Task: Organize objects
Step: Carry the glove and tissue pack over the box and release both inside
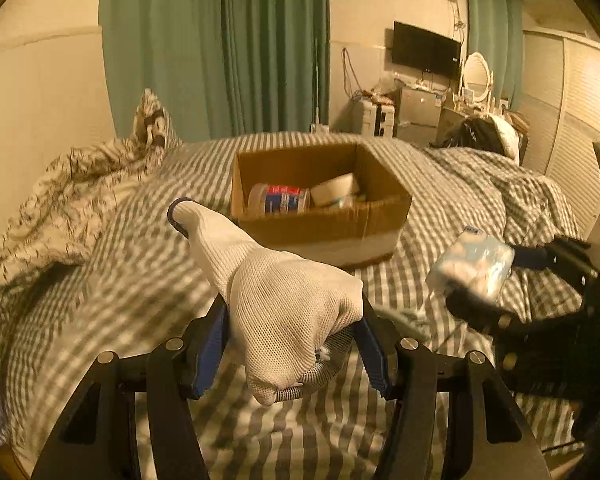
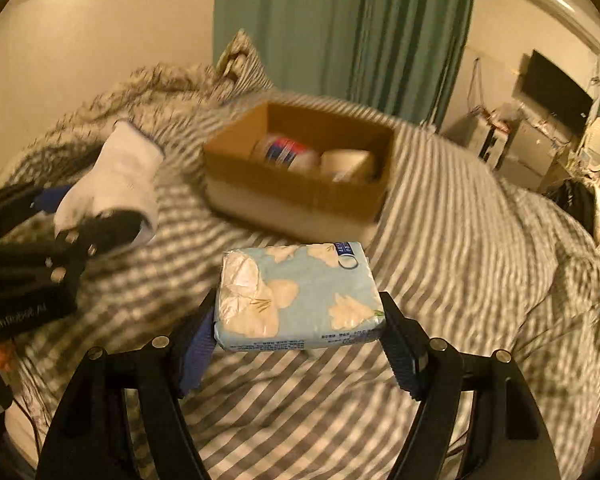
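**A:** Over the striped bed [image 1: 112, 264], both grippers hang tilted down toward the cardboard box [image 1: 320, 232] at 12 o'clock. The left gripper [image 1: 292, 344] is clamped on a white mesh glove [image 1: 276, 300], about half open, cuff poking toward 11.

**B:** Yep, and the right gripper [image 2: 300, 332] pinches a tissue pack [image 2: 300, 300] flat between its pads: light blue, cream flowers. A jar [image 2: 284, 152] already lies inside the box.

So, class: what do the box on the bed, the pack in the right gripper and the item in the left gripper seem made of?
Cardboard box: matte brown corrugated card, by its folded flaps.
Tissue pack: glossy plastic film, crinkled at one end.
Mesh bag: white woven netting, probably synthetic.
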Demonstrator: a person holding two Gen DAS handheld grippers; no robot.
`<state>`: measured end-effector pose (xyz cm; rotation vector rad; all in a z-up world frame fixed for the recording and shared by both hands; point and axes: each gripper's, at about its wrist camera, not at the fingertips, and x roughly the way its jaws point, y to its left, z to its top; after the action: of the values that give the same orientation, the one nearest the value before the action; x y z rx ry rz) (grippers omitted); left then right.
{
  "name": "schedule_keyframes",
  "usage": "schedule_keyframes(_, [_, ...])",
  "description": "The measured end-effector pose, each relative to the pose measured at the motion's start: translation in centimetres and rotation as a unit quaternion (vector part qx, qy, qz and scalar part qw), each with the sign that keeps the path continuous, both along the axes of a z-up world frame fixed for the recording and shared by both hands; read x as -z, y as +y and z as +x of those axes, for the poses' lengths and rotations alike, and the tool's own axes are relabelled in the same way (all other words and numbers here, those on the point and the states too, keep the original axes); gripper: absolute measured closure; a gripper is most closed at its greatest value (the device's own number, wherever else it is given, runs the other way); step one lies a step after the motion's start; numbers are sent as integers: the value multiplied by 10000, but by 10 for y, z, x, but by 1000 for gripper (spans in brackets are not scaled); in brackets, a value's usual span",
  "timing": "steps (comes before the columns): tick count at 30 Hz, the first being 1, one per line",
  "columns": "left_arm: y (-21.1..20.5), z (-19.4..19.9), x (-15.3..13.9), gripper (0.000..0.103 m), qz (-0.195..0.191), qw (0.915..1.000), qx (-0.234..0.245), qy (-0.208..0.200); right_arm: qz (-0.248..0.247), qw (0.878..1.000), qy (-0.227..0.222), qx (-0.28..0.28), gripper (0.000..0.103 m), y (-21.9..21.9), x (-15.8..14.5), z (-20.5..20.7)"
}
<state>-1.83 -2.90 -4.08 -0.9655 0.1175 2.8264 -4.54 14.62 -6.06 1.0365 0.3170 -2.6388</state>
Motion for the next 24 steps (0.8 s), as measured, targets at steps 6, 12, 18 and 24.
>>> schedule_keyframes(6, [2,-21,-38,43,-18,9993,42,375,-126,9989,457,70,29,9,-49,-24])
schedule_keyframes(12, [2,-63,-74,43,77,9974,11,712,-152,9959,884,66,29,9,-95,-63])
schedule_keyframes(18, [1,-121,-99,43,194,9956,38,916,-331,9932,1117,38,29,3,-125,-115])
schedule_keyframes(24, [1,-186,-95,43,278,9959,5,865,-377,9932,1098,72,29,-6,-122,-168])
